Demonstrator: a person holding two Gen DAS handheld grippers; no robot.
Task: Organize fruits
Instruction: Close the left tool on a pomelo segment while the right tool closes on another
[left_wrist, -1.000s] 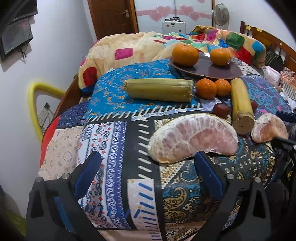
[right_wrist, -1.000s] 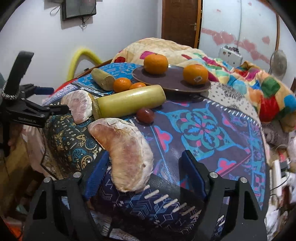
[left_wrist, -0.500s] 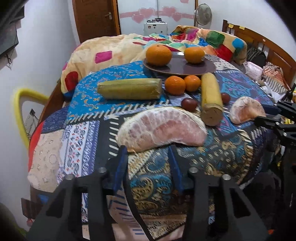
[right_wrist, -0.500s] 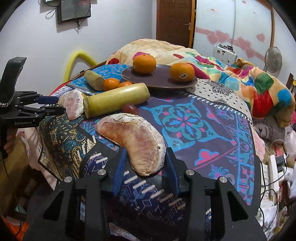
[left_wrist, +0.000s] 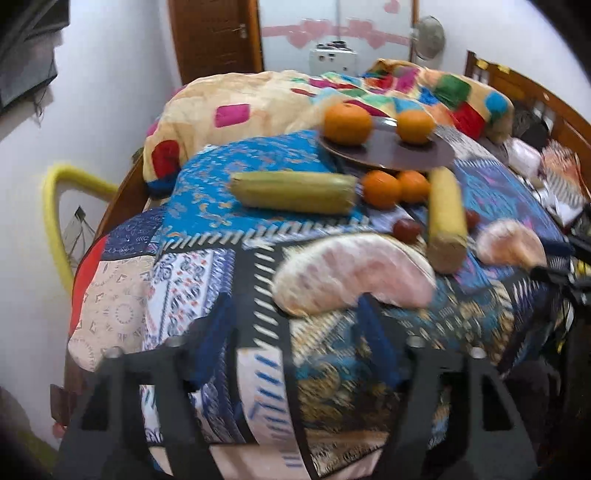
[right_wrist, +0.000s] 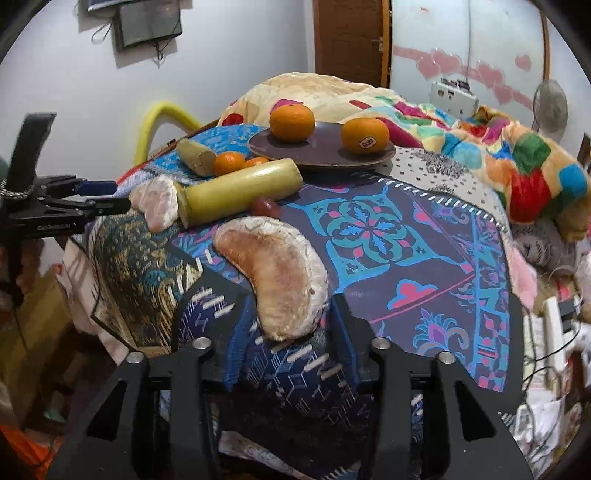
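Fruit lies on a patchwork bedspread. A dark plate (left_wrist: 402, 153) (right_wrist: 328, 147) holds two oranges (left_wrist: 347, 123) (right_wrist: 291, 117). In front lie two small oranges (left_wrist: 382, 189), two yellow-green cane pieces (left_wrist: 293, 192) (right_wrist: 240, 190), dark red fruits (left_wrist: 406, 230) (right_wrist: 266, 206) and two peeled pomelo segments. My left gripper (left_wrist: 295, 328) is open and empty, just short of the left segment (left_wrist: 351, 275). My right gripper (right_wrist: 290, 332) is part closed; the near end of the other segment (right_wrist: 280, 273) sits between its pads, contact unclear.
A folded colourful quilt (left_wrist: 280, 96) (right_wrist: 498, 147) lies behind the plate. A white wall and a yellow chair frame (left_wrist: 55, 206) are at the left. A wooden headboard (left_wrist: 535, 96) and clutter (right_wrist: 554, 332) are at the right. The left gripper shows in the right wrist view (right_wrist: 66, 206).
Both grippers narrowed from wide open half a second ago. The left one has since reopened and swung, its view now blurred. The right gripper moved forward around the segment's end.
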